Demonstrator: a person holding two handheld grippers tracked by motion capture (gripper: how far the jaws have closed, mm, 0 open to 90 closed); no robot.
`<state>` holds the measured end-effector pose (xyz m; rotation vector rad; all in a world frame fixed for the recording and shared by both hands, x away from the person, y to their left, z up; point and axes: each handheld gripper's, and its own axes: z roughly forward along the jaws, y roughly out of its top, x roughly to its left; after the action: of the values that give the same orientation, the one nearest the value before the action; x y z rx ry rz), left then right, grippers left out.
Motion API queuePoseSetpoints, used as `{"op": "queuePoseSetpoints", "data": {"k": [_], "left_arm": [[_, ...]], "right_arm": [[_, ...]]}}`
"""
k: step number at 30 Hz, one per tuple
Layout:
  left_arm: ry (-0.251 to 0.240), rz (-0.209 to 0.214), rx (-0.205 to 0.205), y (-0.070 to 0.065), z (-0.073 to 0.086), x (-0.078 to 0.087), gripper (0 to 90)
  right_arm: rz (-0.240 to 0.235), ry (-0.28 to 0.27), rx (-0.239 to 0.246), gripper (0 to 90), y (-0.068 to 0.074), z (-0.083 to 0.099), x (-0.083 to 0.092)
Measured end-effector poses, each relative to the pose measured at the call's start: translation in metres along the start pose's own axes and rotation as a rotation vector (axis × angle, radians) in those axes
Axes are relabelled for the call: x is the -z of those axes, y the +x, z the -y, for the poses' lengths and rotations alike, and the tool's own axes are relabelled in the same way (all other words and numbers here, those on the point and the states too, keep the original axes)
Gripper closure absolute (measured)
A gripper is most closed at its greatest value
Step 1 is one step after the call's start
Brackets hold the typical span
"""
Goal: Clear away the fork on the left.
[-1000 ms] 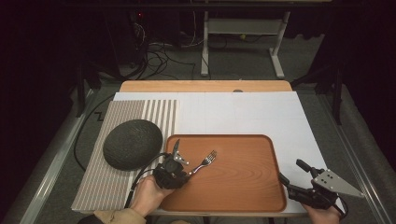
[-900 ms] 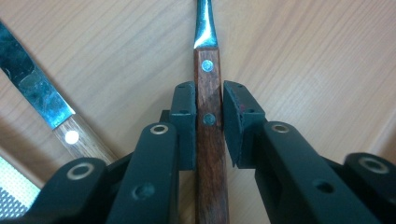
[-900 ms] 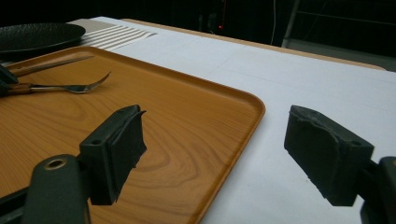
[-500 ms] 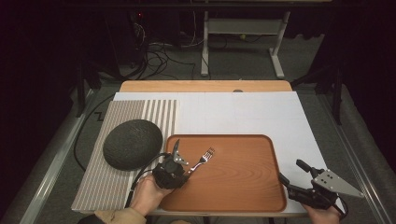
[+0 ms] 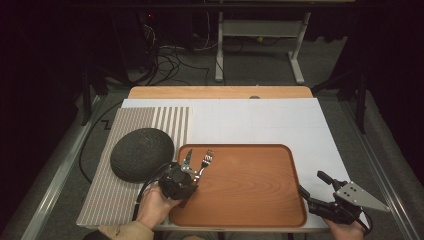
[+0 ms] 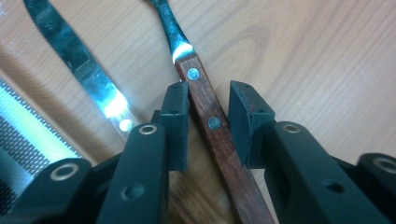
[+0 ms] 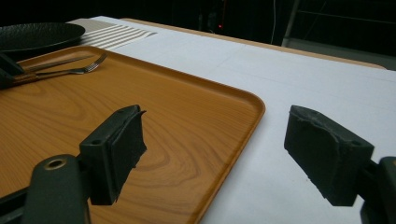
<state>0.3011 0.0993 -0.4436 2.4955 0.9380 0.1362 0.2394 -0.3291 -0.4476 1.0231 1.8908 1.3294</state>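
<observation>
A fork (image 5: pixel 206 159) with a wooden handle (image 6: pixel 210 121) lies on the wooden tray (image 5: pixel 250 200), beside a knife (image 5: pixel 187 159) at the tray's near left corner. My left gripper (image 5: pixel 191 171) straddles the fork's handle. Its jaws have just been opening, and in the left gripper view (image 6: pixel 208 100) a gap shows between the right pad and the handle. The knife blade (image 6: pixel 79 60) lies to the left of the jaws. My right gripper (image 5: pixel 311 182) hovers open at the tray's right edge (image 7: pixel 215 135), with nothing between its pads.
A dark round plate (image 5: pixel 141 154) sits on a striped placemat (image 5: pixel 150 120) left of the tray. A white cover (image 5: pixel 260 120) spreads over the table behind and to the right of the tray. Cables and a desk frame stand on the floor beyond.
The fork's tines have swung left, closer to the knife. The left jaws have widened around the handle. Neither hand has shifted.
</observation>
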Motion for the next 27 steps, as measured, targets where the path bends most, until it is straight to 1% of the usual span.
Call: {"op": "queuePoseSetpoints", "data": {"k": [5,15,18,27], "left_arm": [[-0.003,-0.014,0.006,0.003,0.001,0.001,64.0],[-0.009,-0.035,0.031,0.012,0.005,0.004,64.1],[-0.012,-0.038,0.039,0.013,0.006,0.005,64.1],[-0.019,-0.040,0.048,0.017,0.009,0.008,64.1]], "right_arm": [[0.000,0.000,-0.001,20.8,0.000,0.000,0.000],[-0.001,0.001,-0.001,20.8,0.000,0.000,0.000],[0.000,0.001,-0.001,20.8,0.000,0.000,0.000],[-0.001,0.000,-0.001,20.8,0.000,0.000,0.000]]}}
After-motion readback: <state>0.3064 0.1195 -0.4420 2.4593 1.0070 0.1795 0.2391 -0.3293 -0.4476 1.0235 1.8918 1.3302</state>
